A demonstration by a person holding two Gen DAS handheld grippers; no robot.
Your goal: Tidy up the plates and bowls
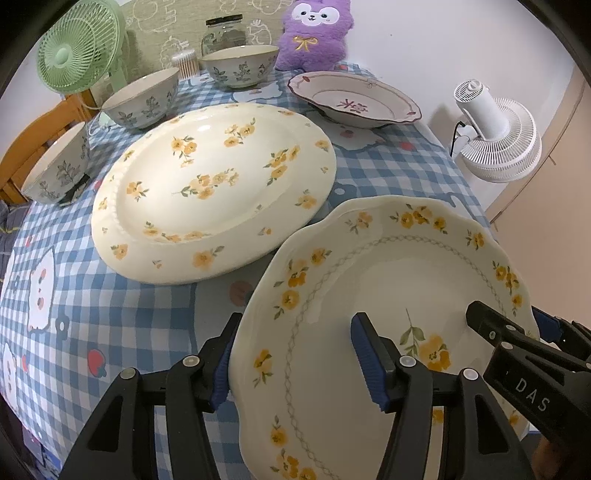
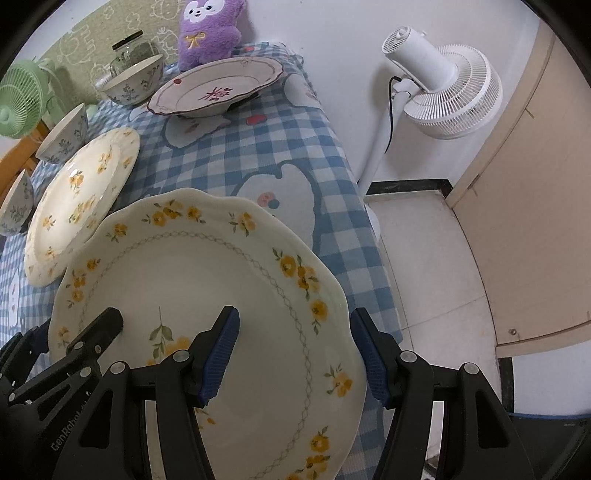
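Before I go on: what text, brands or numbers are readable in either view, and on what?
"DAS": white letters on the right gripper body, seen in the left wrist view.
"GenRobot", then blurred characters: on the left gripper body, seen in the right wrist view.
Scalloped plate, glass jar, white fan: no readable text.

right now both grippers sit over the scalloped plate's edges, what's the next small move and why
Probably close both grippers. The left gripper and right gripper each straddle a rim of the scalloped plate, but the pads look short of clamping it. Then lift it toward the oval plate.
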